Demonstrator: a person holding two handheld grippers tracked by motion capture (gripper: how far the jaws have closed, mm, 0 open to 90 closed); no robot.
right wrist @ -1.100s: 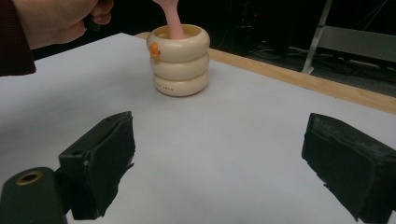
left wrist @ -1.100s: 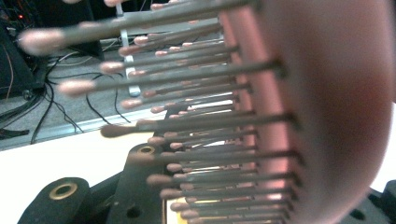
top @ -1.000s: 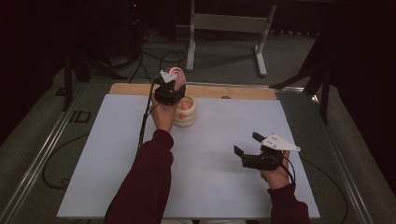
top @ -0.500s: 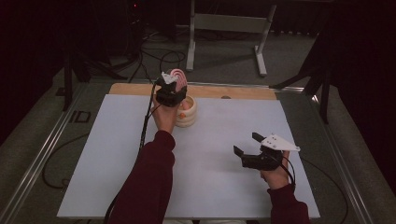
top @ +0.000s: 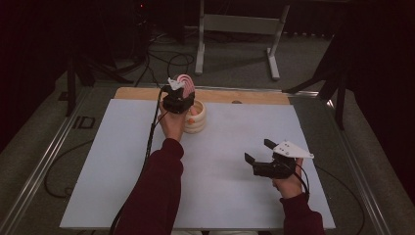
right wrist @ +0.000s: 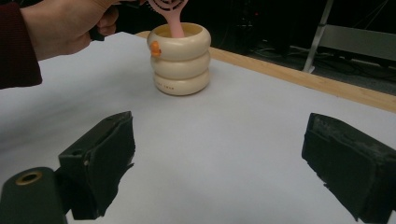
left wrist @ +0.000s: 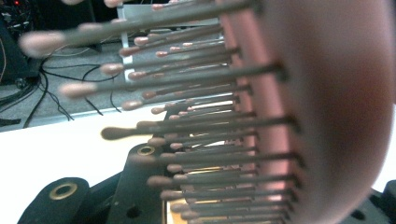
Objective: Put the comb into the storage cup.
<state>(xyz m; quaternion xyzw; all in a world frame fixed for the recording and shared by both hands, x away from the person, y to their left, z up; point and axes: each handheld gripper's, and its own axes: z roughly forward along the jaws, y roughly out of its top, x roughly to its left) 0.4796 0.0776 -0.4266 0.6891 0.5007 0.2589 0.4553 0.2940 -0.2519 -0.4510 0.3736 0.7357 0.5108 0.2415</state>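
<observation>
2 grippers are in play, and I have the left gripper point(top: 178, 100) clamped on a pink hairbrush point(top: 185, 83) at the upper middle of the high view, while the right gripper point(top: 262, 155) sits low and right of centre with its jaws spread and nothing between them.

What the coming move turns on, as I judge it, is the line between the brush and the cream holder point(top: 195, 117). In the right gripper view the brush's handle point(right wrist: 175, 25) runs down into the mouth of the holder point(right wrist: 180, 58) at the top centre of the frame, so the brush stands nearly upright, head up, handle down. I cannot tell whether the handle's end touches the bottom of the holder. My left hand point(top: 171, 122) is right against the holder; the right gripper is well apart from it, toward the lower right of the sheet.

In the left gripper view the brush's bristles point(left wrist: 196, 130) cross the frame from right to left, very close to the lens.

1 line of small dark writing sits on the holder's lowest ring point(right wrist: 168, 87); it is too small for me to read. A small orange figure point(right wrist: 155, 48) clings to the holder's top ring.
</observation>
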